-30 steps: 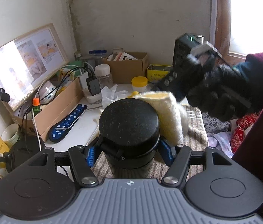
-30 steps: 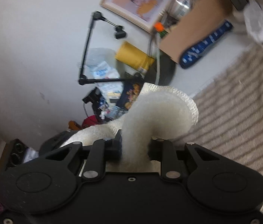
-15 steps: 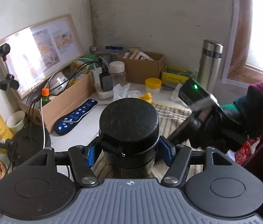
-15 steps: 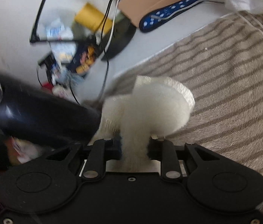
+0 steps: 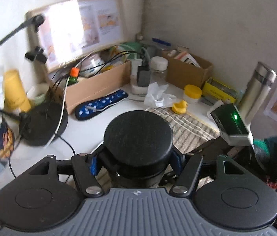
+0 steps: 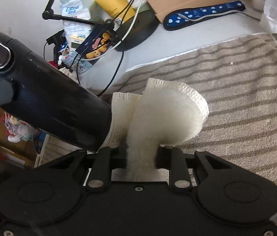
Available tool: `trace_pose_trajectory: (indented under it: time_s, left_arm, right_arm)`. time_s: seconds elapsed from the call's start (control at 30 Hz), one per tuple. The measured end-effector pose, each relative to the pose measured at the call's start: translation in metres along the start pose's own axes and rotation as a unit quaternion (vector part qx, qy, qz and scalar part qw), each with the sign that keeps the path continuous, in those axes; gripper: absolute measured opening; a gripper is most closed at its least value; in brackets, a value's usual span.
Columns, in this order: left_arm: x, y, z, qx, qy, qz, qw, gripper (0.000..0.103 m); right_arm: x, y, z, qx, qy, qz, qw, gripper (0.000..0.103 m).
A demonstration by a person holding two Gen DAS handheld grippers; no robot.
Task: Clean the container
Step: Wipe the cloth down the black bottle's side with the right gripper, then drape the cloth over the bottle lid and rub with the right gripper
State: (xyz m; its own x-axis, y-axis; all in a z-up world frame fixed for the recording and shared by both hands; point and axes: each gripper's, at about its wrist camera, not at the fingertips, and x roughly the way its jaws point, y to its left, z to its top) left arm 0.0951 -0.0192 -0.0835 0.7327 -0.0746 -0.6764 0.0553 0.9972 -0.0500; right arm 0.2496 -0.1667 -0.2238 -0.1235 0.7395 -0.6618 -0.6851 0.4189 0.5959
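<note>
Your left gripper (image 5: pixel 136 163) has the black container (image 5: pixel 138 135) between its blue pads, and the jaws are easing open a touch while the pads look to be still against its sides. Your right gripper (image 6: pixel 141 157) is clenched on the fluffy white cloth (image 6: pixel 164 116).

A second ago that cloth was lifted high behind the container, over the striped towel (image 6: pixel 236 90). Now you have brought it down low beside the container, and in the right wrist view the container leans across the left of the frame with its lower end lying against the cloth's folded edge. The container itself has tilted since then, so its side wall faces the cloth.

That suggests the wipe of the outer wall is about to start, or has just started. Whether cloth and wall are truly pressed together I cannot tell. Mind the loosening left grip: the container could roll under the rubbing.
</note>
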Motion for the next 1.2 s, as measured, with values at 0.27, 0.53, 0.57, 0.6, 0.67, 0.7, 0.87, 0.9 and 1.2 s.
trace_pose_trajectory:
  time_s: [0.27, 0.53, 0.57, 0.6, 0.67, 0.7, 0.87, 0.9, 1.2]
  left_arm:
    - [0.003, 0.014, 0.005, 0.194, 0.005, -0.152, 0.969, 0.065]
    - [0.008, 0.005, 0.008, 0.132, 0.019, -0.08, 0.9878, 0.068]
    - [0.007, 0.005, 0.006, 0.111, 0.02, -0.071, 0.9911, 0.068]
    - [0.005, 0.004, 0.004, 0.088, 0.021, -0.063, 0.9939, 0.068]
    - [0.002, 0.004, 0.003, 0.052, 0.025, -0.044, 0.9974, 0.068]
    - [0.0, 0.005, 0.002, 0.036, 0.026, -0.033, 0.9984, 0.068]
    - [-0.007, 0.016, 0.0, 0.028, 0.004, -0.04, 0.9988, 0.064]
    - [-0.007, 0.019, 0.0, 0.031, 0.002, -0.044, 0.9985, 0.064]
    - [-0.007, 0.022, -0.01, 0.088, -0.019, -0.093, 0.9916, 0.063]
  right_arm:
    - [-0.041, -0.02, -0.005, 0.092, -0.07, 0.082, 0.99, 0.021]
    - [-0.066, -0.009, -0.009, 0.132, -0.147, 0.14, 0.97, 0.021]
    - [-0.068, -0.007, -0.01, 0.132, -0.152, 0.142, 0.969, 0.021]
    - [-0.068, -0.005, -0.01, 0.131, -0.154, 0.141, 0.969, 0.021]
    - [-0.068, -0.002, -0.011, 0.131, -0.155, 0.137, 0.97, 0.021]
    - [-0.067, -0.002, -0.012, 0.133, -0.156, 0.136, 0.969, 0.021]
    - [-0.069, 0.002, -0.014, 0.137, -0.156, 0.14, 0.968, 0.021]
    - [-0.069, 0.004, -0.014, 0.133, -0.152, 0.14, 0.969, 0.021]
    - [-0.101, 0.012, -0.006, 0.116, -0.187, 0.186, 0.958, 0.021]
